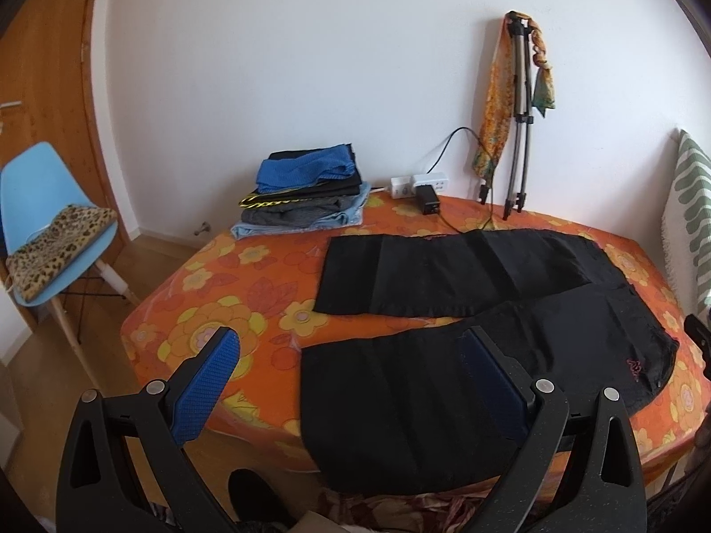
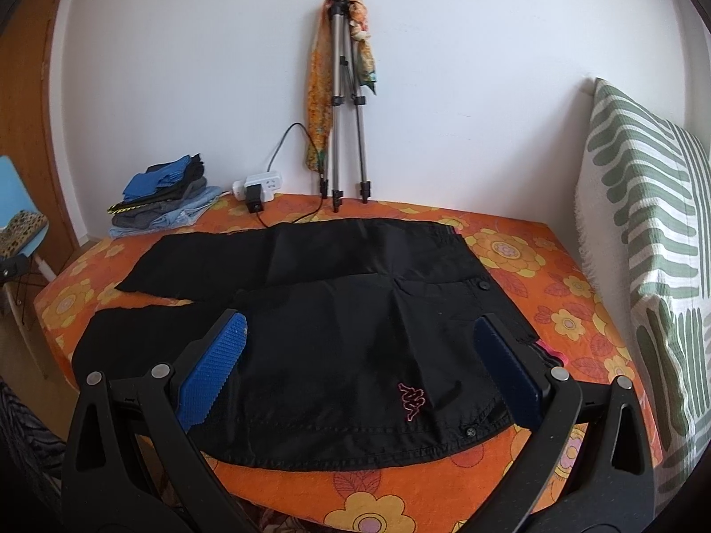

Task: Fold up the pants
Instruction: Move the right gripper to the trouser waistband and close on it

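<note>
Pants (image 2: 346, 346), black with a small pink logo near the hip, lie spread flat on the orange flowered bedcover (image 2: 555, 275), and by the look of them you have not made a fold yet: both legs run out to your left, parted in a narrow V, the waist toward your right.

Nearest you, your left gripper (image 1: 351, 382) hangs above the hem end of the near leg, its blue pads spread wide with nothing between them. Your right gripper (image 2: 364, 364) hovers over the hip and logo area, likewise gaping and empty. Neither seems to touch the cloth, though the fisheye makes that hard to judge.

So I would call the whole job still ahead: bring one leg over the other, then fold along the length.

Further back, the far leg lies close to a black adapter (image 1: 427, 200) and its cable, near a white power strip (image 1: 417, 184). Left of these sits a stack of folded clothes (image 1: 302, 195), probably where the pants belong afterwards. A tripod (image 2: 344, 102) draped with a scarf leans on the wall behind.
</note>
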### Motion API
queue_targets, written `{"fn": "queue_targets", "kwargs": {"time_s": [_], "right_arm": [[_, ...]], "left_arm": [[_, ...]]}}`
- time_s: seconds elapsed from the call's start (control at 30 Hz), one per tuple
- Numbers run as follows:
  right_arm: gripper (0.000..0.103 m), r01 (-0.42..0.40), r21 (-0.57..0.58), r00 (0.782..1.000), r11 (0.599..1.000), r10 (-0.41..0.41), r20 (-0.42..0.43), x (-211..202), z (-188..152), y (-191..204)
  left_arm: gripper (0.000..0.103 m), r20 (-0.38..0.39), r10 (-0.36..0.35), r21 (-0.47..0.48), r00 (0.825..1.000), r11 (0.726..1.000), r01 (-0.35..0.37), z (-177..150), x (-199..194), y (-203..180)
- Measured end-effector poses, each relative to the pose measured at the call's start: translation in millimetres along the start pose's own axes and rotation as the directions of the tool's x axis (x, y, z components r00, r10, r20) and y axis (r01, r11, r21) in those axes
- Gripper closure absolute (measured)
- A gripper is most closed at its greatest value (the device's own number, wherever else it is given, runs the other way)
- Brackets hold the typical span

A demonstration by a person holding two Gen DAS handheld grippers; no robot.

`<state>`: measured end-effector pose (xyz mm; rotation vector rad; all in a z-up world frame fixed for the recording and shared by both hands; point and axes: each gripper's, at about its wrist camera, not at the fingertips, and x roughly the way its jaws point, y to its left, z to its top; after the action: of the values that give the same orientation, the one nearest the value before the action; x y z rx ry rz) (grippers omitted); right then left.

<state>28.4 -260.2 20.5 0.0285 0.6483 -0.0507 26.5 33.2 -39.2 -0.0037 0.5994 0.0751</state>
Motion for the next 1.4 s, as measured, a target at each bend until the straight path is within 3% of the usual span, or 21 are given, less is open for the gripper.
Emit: {"fn": "queue_targets", "kwargs": {"time_s": [0.3, 0.43, 0.57, 0.8, 0.93, 1.1, 1.27, 1.4], "right_arm": [[0.000, -0.080, -0.101, 0.997, 0.992, 0.077, -0.032, 7.3, -8.8, 24.0], [0.000, -0.163, -0.220, 0.986, 0.962, 0.154, -0.058, 11.5, -16.0, 41.8], [0.000, -0.257, -0.292, 0.965, 0.921, 0.225, -0.136, 22.4, -23.6, 58.4], [0.016, -0.406, -0.414, 0.904, 0.815, 0.293, -0.310, 42.8, -48.1, 103.8], [0.033, -0.474, -0.465, 0.868, 0.748, 0.310, -0.388, 52.4, -64.9, 131.2], [0.045, -0.543, -0.495, 0.828, 0.678, 0.335, -0.450, 58.5, -82.7, 166.7], [0.053, -0.567, -0.576, 0.818, 0.589, 0.322, -0.477, 66.9, -99.2, 198.4], [0.056, -0.561, -0.605, 0.822, 0.565, 0.297, -0.485, 74.7, -106.9, 211.5]], "left_arm": [[0.010, -0.050, 0.037, 0.069, 0.998, 0.997, -0.033, -5.8, 9.6, 23.5], [0.023, -0.070, 0.053, 0.091, 0.996, 0.995, -0.047, -10.1, 14.0, 35.7], [0.037, -0.089, 0.005, 0.076, 0.996, 0.997, 0.002, -20.5, 19.4, 50.4], [0.058, -0.181, -0.010, 0.130, 0.983, 0.991, 0.034, -45.5, 33.7, 52.8], [0.069, -0.216, -0.042, 0.180, 0.976, 0.980, 0.081, -56.9, 37.2, 45.7], [0.075, -0.233, -0.072, 0.249, 0.970, 0.960, 0.131, -65.5, 38.3, 33.1], [0.075, -0.238, -0.094, 0.231, 0.967, 0.961, 0.150, -61.9, 39.3, 34.2], [0.076, -0.229, -0.104, 0.226, 0.968, 0.962, 0.156, -59.0, 37.2, 36.8]]}}
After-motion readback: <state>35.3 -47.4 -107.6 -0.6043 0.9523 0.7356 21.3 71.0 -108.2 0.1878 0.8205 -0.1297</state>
